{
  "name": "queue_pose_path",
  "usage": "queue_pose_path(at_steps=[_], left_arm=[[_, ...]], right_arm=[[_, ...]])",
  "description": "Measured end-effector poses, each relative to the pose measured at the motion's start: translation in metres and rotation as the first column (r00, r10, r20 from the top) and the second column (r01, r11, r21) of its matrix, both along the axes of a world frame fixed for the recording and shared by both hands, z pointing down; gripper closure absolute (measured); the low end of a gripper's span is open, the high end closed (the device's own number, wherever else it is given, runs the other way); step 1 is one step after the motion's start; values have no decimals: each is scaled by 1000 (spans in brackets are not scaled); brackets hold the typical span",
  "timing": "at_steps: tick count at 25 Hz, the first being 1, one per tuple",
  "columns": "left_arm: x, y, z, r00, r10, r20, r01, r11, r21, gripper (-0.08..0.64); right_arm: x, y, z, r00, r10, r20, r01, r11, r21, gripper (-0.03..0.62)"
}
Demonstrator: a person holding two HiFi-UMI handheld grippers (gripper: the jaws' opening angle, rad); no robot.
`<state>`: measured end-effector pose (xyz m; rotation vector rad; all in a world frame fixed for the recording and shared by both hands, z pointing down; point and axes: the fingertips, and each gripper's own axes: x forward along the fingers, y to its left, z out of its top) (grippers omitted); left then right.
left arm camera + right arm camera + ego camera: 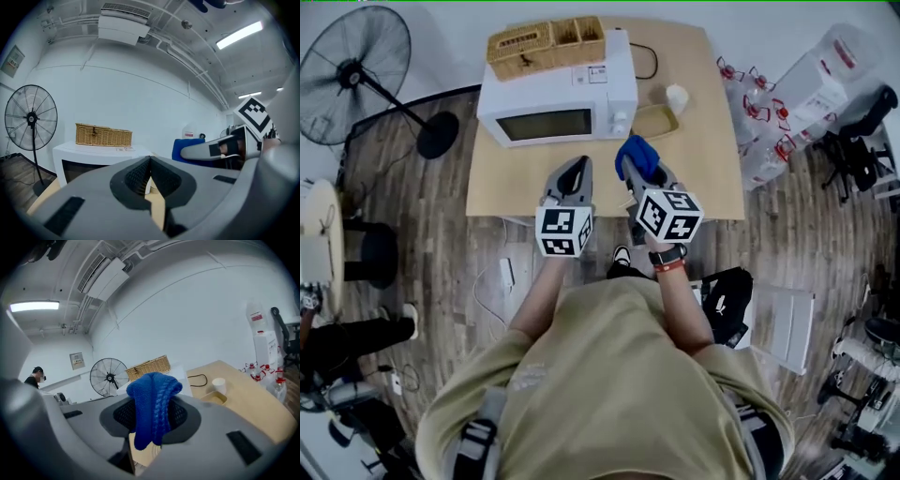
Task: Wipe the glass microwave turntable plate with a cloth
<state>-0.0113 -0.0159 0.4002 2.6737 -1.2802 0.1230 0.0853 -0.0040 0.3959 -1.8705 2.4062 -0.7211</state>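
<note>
Blue knitted cloth [152, 404] is bunched between the jaws of the right gripper [151, 427], which are clenched on it. One fold stands up above the pads and a tail hangs below. The left gripper [150, 176] has its jaws pressed together on nothing.

In the head view both grippers hover side by side over the near edge of the light wooden table [712, 159]. The white microwave oven [558, 103] is at twelve o'clock from them, near but not touched. A woven wicker basket [546, 44] sits on top of it. The glass turntable plate shows in no view. The oven's dark door window [548, 124] faces the person and the door looks closed, so the plate is most likely inside.

The step in hand therefore seems to be getting to the plate, not wiping it.
- The empty left gripper is the one to use on the door, while the right keeps its grip on the cloth.
- The jaws must part before they can take hold of the door edge.
- The control strip is at three o'clock on the oven front, so the door probably swings from that side.
- The table patch at six o'clock from the oven needs to be free for the door.
- A shallow tan tray [654, 122] and a white paper cup [677, 97] stand at three o'clock from the oven, close enough to knock.
- The hanging tail of cloth could catch on the door frame, so the cloth should go in fold first.
- Glass slides easily, so light pressure would be wise.
</note>
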Motion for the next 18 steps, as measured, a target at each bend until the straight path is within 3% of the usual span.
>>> queue_pose_path(at_steps=[5, 8, 11, 14, 18], left_arm=[[15, -22, 5, 993, -115, 20, 115, 993, 10, 543], [27, -25, 15, 988, -145, 43, 145, 989, 4, 543], [30, -33, 28, 988, -151, 41, 153, 987, -38, 543], [23, -42, 43, 985, -170, 36, 172, 981, -85, 543], [16, -60, 60, 983, -165, 75, 173, 979, -112, 543]], right_arm=[[28, -30, 2, 996, -92, -1, 92, 996, -8, 460], [51, -38, 18, 993, -108, 54, 110, 993, -44, 460], [42, -50, 34, 975, -179, 133, 193, 976, -100, 460], [30, -62, 54, 966, -234, 112, 250, 956, -155, 459], [30, -82, 74, 964, -238, 117, 258, 945, -201, 459]])
